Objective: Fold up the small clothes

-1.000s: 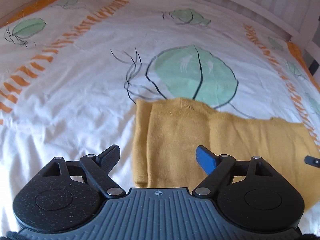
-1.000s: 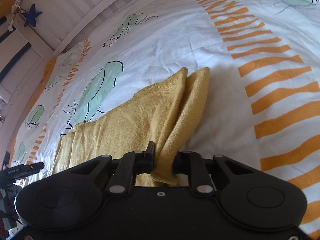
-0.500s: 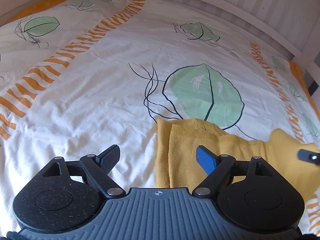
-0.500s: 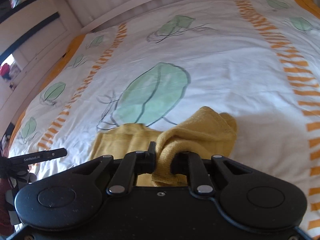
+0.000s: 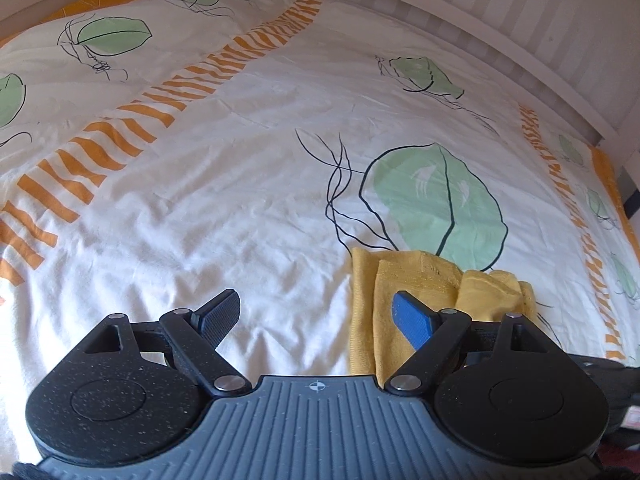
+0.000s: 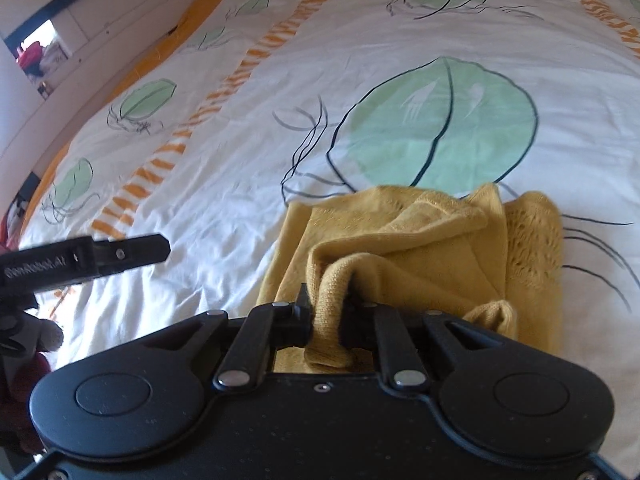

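A small mustard-yellow knit garment [image 6: 420, 248] lies on the bed, doubled over on itself in bunched layers. It also shows in the left wrist view [image 5: 400, 280], low and right of centre. My right gripper [image 6: 326, 312] is shut on a fold of the garment's near edge, with the cloth pinched between its black fingers. My left gripper [image 5: 316, 316] is open and empty, hovering over the sheet just left of the garment; its blue right finger [image 5: 412, 320] overlaps the cloth's left edge in view. The left gripper's side also shows in the right wrist view [image 6: 88, 260].
The bed cover [image 5: 240, 184] is white with green leaf prints and orange stripe bands. A white slatted bed rail [image 5: 500, 20] runs along the far side. A wall with a dark-trimmed opening [image 6: 40, 48] stands at the far left.
My right gripper has carried the garment's right end leftward over the rest, doubling it into a bunched pile. My left gripper has drawn back and left, away from the cloth.
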A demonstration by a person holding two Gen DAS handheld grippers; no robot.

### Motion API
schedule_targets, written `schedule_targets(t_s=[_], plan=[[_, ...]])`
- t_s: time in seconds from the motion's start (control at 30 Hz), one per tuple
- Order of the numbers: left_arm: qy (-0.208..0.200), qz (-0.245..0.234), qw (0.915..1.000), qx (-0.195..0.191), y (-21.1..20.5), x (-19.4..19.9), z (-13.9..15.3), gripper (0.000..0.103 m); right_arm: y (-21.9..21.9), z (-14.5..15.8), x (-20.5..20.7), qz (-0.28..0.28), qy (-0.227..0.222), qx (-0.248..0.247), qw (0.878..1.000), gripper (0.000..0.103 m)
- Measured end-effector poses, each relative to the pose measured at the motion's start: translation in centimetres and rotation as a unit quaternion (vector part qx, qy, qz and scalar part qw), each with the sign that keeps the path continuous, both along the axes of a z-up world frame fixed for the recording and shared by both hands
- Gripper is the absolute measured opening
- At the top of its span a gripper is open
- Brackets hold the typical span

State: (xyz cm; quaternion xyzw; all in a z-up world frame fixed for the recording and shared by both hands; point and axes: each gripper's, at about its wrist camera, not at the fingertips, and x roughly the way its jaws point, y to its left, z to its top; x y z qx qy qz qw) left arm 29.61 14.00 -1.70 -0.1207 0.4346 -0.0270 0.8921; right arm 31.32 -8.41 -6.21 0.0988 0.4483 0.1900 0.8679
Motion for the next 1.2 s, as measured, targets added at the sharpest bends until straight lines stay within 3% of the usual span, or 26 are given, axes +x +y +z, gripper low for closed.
schedule_targets(t_s=[0.23, 0.3, 0.37, 0.4, 0.63, 0.77, 0.9, 1.1, 1.2], plan=[[0.005, 0.001, 1.0000, 0.002, 0.7, 0.2, -0.5, 0.083, 2.1, -1.4, 0.2, 0.008, 0.013, -0.016, 1.000, 0.020], [0.008, 0.002, 1.0000, 0.003, 0.9, 0.3, -0.8, 0.083, 2.5, -1.6, 0.4, 0.011, 0.015, -0.016, 1.000, 0.027], [0.009, 0.006, 0.9999, 0.003, 1.1, 0.4, -0.9, 0.083, 2.7, -1.4, 0.4, 0.017, 0.013, 0.001, 1.000, 0.032], [0.009, 0.008, 0.9999, 0.002, 1.2, 0.4, -0.9, 0.083, 2.6, -1.2, 0.3, 0.022, 0.010, 0.015, 1.000, 0.040], [0.004, 0.026, 0.9996, -0.005, 2.0, 0.4, -1.0, 0.083, 0.6, 1.8, -1.0, 0.041, -0.011, 0.104, 0.994, 0.042], [0.005, 0.019, 0.9998, -0.008, 1.7, 0.4, -1.2, 0.083, -1.9, 3.4, -1.8, 0.031, -0.036, 0.120, 0.992, 0.055], [0.000, 0.000, 1.0000, -0.005, 0.6, 0.3, -1.1, 0.083, -4.5, 3.2, -2.4, -0.003, -0.064, 0.084, 0.994, 0.055], [-0.022, -0.049, 0.9985, 0.012, -1.9, -0.2, -1.0, 0.083, -5.8, -0.3, -2.3, -0.030, -0.061, 0.021, 0.997, 0.055], [-0.031, -0.067, 0.9970, 0.021, -2.8, -0.4, -1.2, 0.083, -5.2, -2.0, -3.0, -0.015, -0.055, 0.001, 0.998, 0.055]])
